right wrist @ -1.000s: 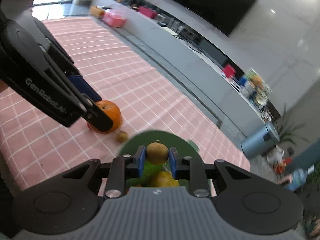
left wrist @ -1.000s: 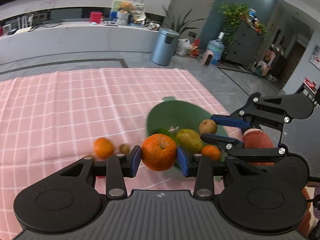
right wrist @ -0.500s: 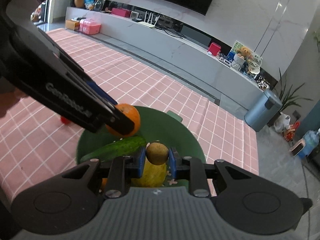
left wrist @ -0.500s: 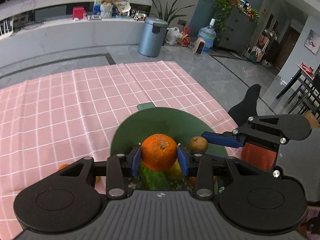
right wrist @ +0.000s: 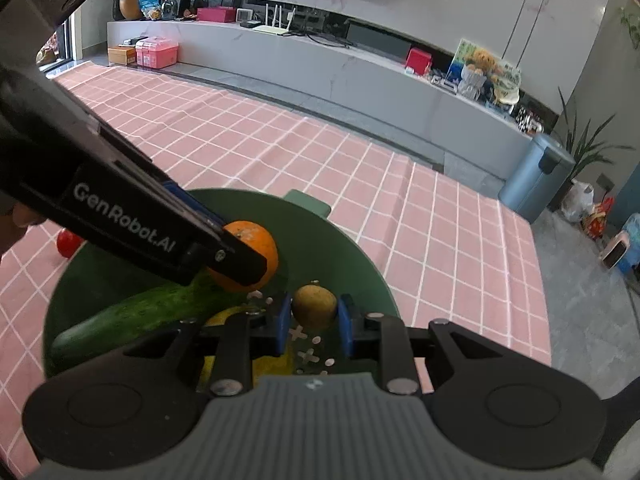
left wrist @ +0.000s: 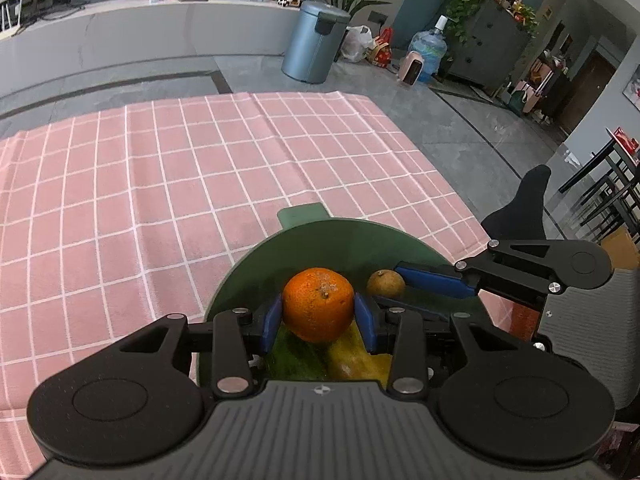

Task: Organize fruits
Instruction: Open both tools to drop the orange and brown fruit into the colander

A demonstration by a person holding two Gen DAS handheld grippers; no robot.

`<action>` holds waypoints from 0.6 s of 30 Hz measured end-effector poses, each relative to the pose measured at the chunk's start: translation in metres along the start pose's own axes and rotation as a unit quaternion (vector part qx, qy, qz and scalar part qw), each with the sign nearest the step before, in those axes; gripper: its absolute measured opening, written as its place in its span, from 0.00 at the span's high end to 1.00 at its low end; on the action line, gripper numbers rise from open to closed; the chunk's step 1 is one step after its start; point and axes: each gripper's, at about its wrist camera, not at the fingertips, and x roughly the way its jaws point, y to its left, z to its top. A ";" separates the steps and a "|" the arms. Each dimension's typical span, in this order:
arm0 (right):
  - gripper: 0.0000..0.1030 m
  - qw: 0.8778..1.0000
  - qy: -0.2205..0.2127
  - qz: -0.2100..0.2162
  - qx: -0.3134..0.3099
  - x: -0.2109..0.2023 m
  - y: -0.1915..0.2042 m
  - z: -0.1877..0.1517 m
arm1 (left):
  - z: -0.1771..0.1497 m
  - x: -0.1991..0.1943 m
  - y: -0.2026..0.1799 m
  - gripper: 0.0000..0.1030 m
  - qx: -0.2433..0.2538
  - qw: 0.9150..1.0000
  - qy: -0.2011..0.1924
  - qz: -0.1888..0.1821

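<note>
My left gripper is shut on an orange and holds it over the green bowl. My right gripper is shut on a small brown fruit, also over the bowl. The brown fruit shows in the left wrist view just right of the orange. In the bowl lie a cucumber and a yellow fruit. In the right wrist view the left gripper reaches in from the left with the orange.
A pink checked cloth covers the table. A small red fruit lies on the cloth left of the bowl. The table edge runs to the right, with floor, a grey bin and a chair beyond.
Both grippers have carried their fruits from beside the bowl to over it and lower into it. The loose fruits left on the cloth have gone out of the left wrist view.
</note>
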 end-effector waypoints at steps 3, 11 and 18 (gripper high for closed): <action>0.80 1.000 0.005 0.011 0.016 0.007 -0.006 0.001 | 0.001 0.006 0.003 0.57 -0.007 1.000 0.007 -0.005; 0.79 1.000 0.015 0.015 0.022 0.016 -0.004 0.003 | 0.004 0.006 0.003 0.52 -0.014 1.000 0.003 -0.017; 0.70 0.999 0.017 0.009 0.033 0.011 -0.004 0.005 | 0.004 -0.013 -0.003 0.49 -0.004 1.000 -0.011 -0.015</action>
